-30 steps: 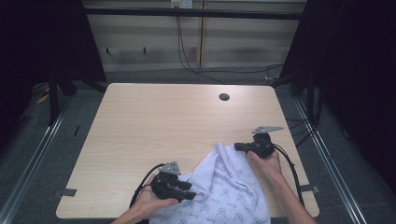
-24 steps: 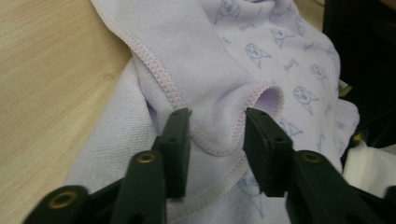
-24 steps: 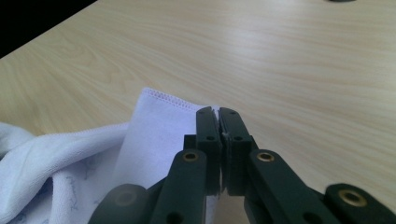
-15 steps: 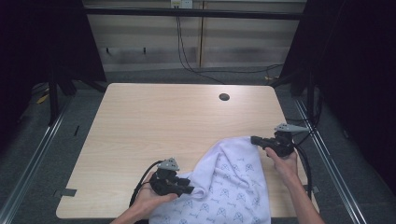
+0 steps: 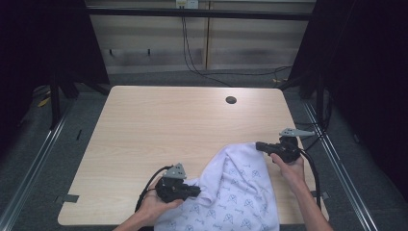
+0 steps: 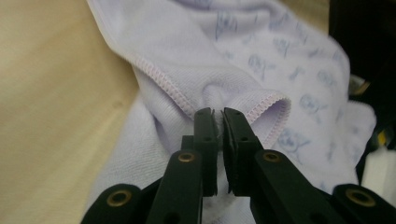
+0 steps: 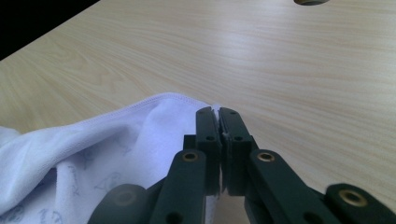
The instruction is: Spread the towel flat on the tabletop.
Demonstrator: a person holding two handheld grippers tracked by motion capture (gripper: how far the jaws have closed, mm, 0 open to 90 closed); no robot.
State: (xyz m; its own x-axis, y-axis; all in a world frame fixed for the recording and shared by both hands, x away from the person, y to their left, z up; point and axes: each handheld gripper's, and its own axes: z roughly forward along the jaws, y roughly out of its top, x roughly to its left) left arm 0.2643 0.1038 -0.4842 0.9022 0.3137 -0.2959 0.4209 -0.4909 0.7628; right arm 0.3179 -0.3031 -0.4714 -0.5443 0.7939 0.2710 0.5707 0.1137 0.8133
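White printed cloth (image 5: 240, 192) (no readable writing) pinched by both grippers

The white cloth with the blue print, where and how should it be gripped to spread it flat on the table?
Grip the white cloth at its stitched hem, near the corners, coming in low from the outer sides. Thin edges fit between closed jaws, and both grippers already do this: the left gripper pinches a hem fold, the right gripper clamps the far corner, which lies near the bare table.

We see a white cloth (image 5: 238, 192) printed with small blue figures, pale pink stitching along its hem, on a light wood-grain table (image 5: 159, 130).
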